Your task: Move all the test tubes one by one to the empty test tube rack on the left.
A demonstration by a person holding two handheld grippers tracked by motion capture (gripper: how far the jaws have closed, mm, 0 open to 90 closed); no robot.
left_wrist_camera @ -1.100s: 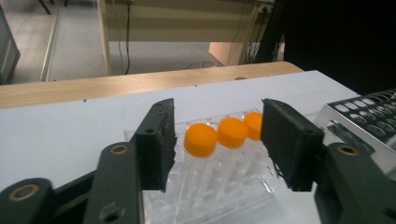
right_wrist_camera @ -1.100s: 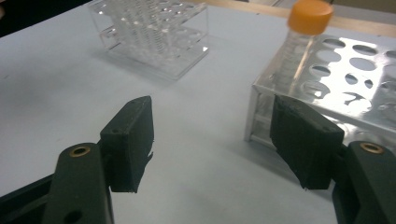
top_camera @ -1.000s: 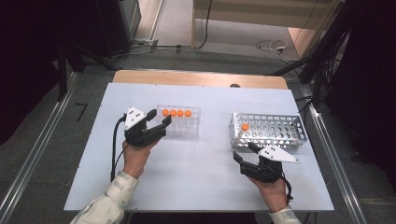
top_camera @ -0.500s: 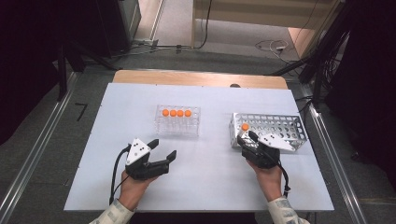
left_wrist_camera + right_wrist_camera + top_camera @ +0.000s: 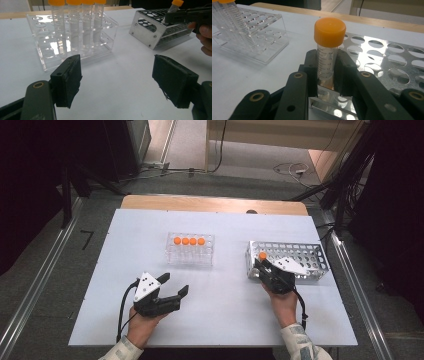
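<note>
An orange-capped tube (image 5: 328, 50) stands upright in the near left corner hole of the metal rack (image 5: 387, 62). My right gripper (image 5: 327, 72) is shut on the tube below its cap; from above, the right gripper (image 5: 262, 263) sits at that corner by the tube (image 5: 262, 255). A clear rack (image 5: 190, 255) at mid-table holds several orange-capped tubes (image 5: 189, 241). My left gripper (image 5: 175, 284) hovers open and empty near the table's front left. Its pads (image 5: 68, 80) stand wide apart, facing the clear rack (image 5: 45, 55) and the metal rack (image 5: 150, 30).
The metal rack (image 5: 305, 252) has many vacant holes to the right of the held tube. Bare white table (image 5: 225, 295) lies between the two hands. A wooden strip (image 5: 210, 204) runs along the far edge, with cables on the floor beyond.
My left gripper drew back from the clear rack toward the front edge, still open. My right gripper moved forward to the metal rack's corner and closed on the tube there.
</note>
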